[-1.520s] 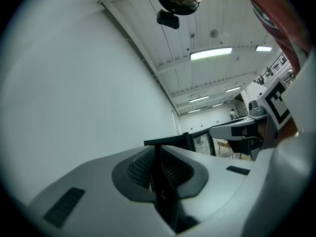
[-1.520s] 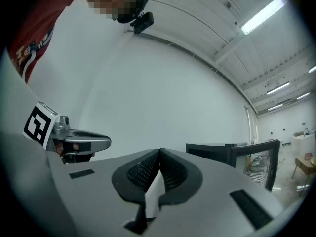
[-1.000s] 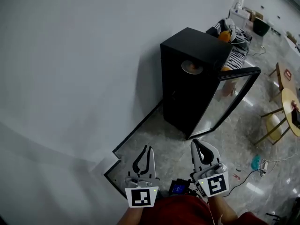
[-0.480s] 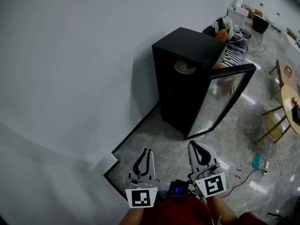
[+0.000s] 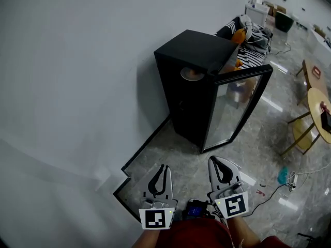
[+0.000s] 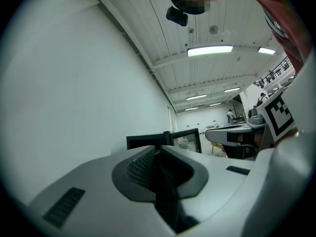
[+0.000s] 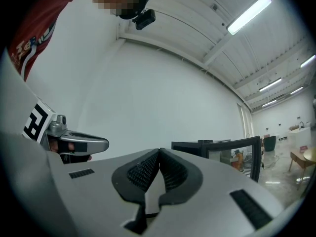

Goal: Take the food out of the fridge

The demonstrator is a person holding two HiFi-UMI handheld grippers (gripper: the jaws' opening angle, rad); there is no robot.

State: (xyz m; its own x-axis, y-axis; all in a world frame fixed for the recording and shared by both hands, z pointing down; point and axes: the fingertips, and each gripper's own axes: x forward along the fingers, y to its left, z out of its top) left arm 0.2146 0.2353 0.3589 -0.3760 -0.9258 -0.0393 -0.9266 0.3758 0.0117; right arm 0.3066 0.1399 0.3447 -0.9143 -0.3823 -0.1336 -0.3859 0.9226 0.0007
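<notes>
Against white wall (image 5: 77, 61) ahead, we see tall black fridge (image 5: 183, 81), glass door (image 5: 232, 112) ajar, food (image 5: 242, 90) dim behind glass. Our left tongs (image 5: 164, 168) and right tongs (image 5: 214, 161) pressed together, empty, well apart from fridge.

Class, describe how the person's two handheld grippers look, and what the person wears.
The left gripper and right gripper are pale grey, with tapered tongs lined in black ribbed pads. Each carries a white cube bearing a black square marker. The person wears a red top.
</notes>
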